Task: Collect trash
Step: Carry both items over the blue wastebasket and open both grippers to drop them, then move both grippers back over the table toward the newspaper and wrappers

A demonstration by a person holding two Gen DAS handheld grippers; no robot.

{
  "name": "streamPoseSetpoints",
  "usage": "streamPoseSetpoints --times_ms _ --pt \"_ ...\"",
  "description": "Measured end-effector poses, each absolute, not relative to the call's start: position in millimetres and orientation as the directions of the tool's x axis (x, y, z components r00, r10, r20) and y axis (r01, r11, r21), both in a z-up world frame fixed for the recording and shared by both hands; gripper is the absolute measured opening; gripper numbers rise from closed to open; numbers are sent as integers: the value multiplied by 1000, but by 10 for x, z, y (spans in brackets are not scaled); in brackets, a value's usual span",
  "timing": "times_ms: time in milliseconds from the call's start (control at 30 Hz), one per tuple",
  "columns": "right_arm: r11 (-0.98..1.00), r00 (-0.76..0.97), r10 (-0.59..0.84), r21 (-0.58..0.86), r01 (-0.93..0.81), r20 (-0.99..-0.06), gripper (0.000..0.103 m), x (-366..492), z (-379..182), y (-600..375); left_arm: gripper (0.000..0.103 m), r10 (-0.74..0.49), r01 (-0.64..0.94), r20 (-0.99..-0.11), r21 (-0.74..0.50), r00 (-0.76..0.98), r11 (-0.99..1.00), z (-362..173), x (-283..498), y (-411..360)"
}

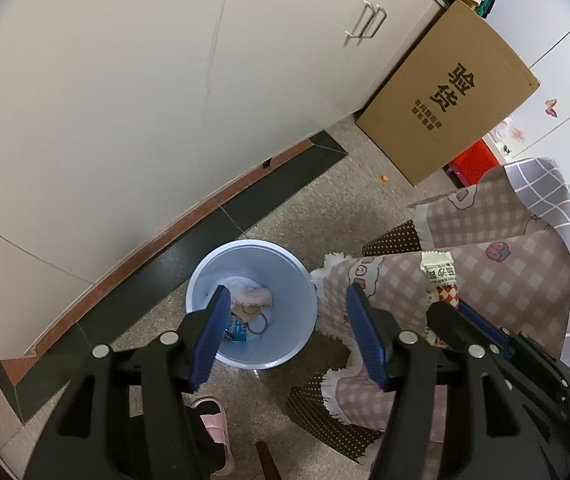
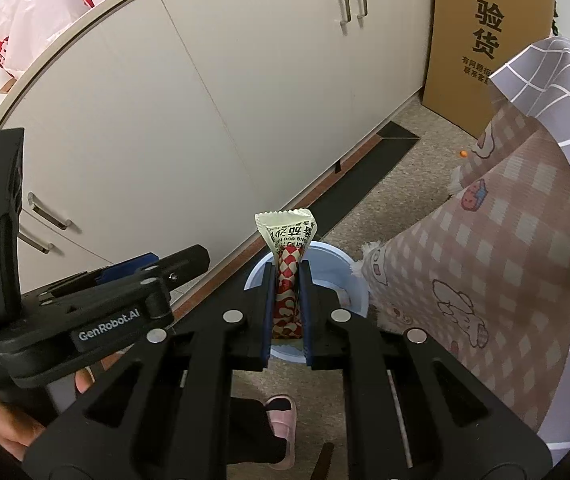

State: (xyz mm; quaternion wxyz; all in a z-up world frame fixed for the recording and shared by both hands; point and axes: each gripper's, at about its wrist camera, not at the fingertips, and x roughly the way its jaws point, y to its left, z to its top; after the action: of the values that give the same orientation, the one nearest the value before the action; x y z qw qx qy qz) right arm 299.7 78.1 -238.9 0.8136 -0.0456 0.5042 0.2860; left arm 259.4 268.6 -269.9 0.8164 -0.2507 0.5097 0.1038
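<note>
A snack wrapper is held over a round blue bin.

Smooth white cupboard doors are seen at the far side, and a flat brown cardboard box to the right. A soft pink checked cloth is draped at the right. The round plastic bin is set on the speckled floor, with scraps inside. The left gripper is spread open, with nothing in it. The crinkly wrapper is pinched tight by the right gripper.

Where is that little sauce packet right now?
The sauce packet is pinched upright between the right gripper's fingers, above the blue trash bin on the floor, beside the checked tablecloth.
</note>
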Motion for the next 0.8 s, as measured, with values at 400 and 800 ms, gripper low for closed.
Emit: streamPoseSetpoints --times_ms 400,800 --pt "809 348 494 274 -520 -797 38 2957 -2310 889 63 -44 -472 -882 -292 468 832 -2632 2454 2872" --pt "809 384 508 274 -520 -771 57 2857 -2072 755 67 -32 -463 -875 -286 483 839 -2483 2367 2835"
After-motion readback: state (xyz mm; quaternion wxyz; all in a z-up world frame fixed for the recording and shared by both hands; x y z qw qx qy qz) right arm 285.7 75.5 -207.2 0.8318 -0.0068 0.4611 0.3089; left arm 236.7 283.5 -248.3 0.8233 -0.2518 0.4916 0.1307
